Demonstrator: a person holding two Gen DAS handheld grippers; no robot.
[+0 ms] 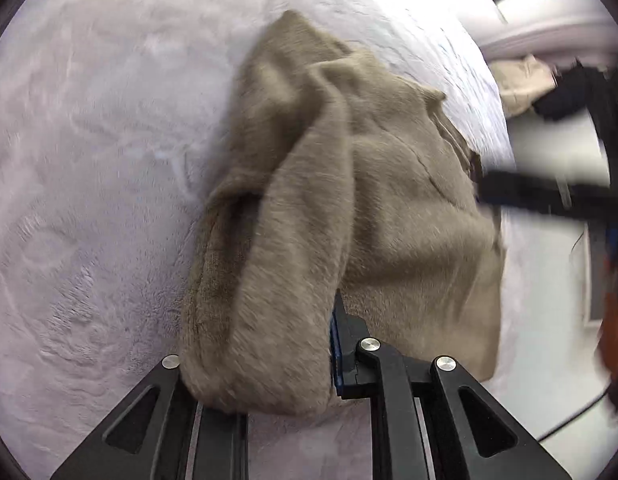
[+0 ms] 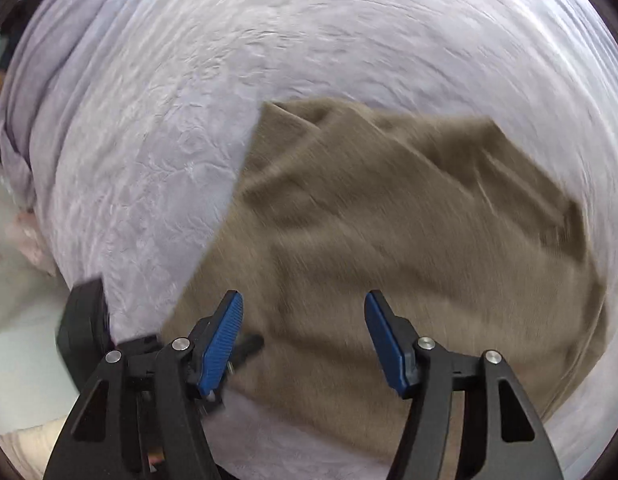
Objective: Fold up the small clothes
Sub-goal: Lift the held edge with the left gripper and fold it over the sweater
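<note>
Left gripper [image 1: 309, 344], jaws narrow, pinches one edge of the taupe fleecy garment [image 1: 349, 184], which drapes away across the lilac plush bedcover [image 1: 89, 160]. Right gripper [image 2: 303, 332], jaws wide and empty, hovers directly above the cloth's near portion.

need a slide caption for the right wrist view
Open right hand-held gripper poised above a taupe garment lying rumpled on a lilac bedspread.
</note>
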